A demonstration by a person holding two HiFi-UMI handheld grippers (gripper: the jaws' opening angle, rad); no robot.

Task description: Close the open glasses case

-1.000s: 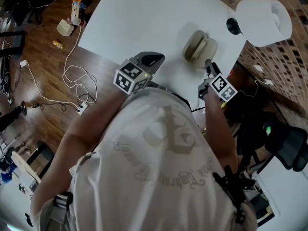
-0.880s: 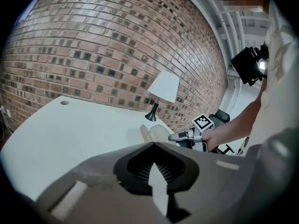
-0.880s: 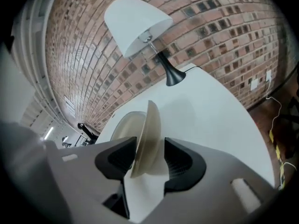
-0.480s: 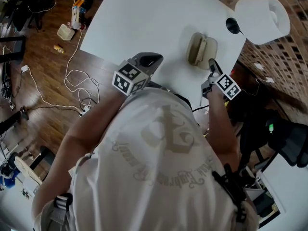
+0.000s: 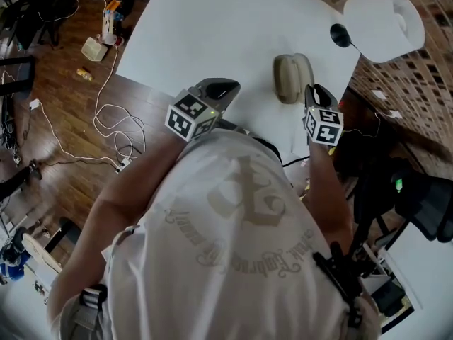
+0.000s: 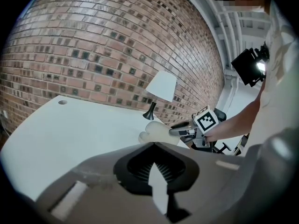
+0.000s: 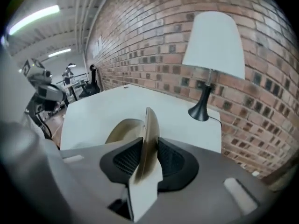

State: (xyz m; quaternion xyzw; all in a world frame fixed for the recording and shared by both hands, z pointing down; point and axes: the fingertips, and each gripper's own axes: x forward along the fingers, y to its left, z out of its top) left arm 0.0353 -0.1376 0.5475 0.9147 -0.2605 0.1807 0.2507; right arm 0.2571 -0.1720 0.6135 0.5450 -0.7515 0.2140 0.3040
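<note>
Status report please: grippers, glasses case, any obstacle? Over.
Right gripper, jaws just closing, now clamped on the case lid. Left gripper shut, empty, apart. Glasses case not yet shut. Lamp stands clear.

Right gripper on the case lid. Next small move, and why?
Probably swing the lid down onto the base. The right gripper pinches the lid's edge, its jaws having just been closing on it; the lid stands upright, so the glasses case is not yet shut.
</note>
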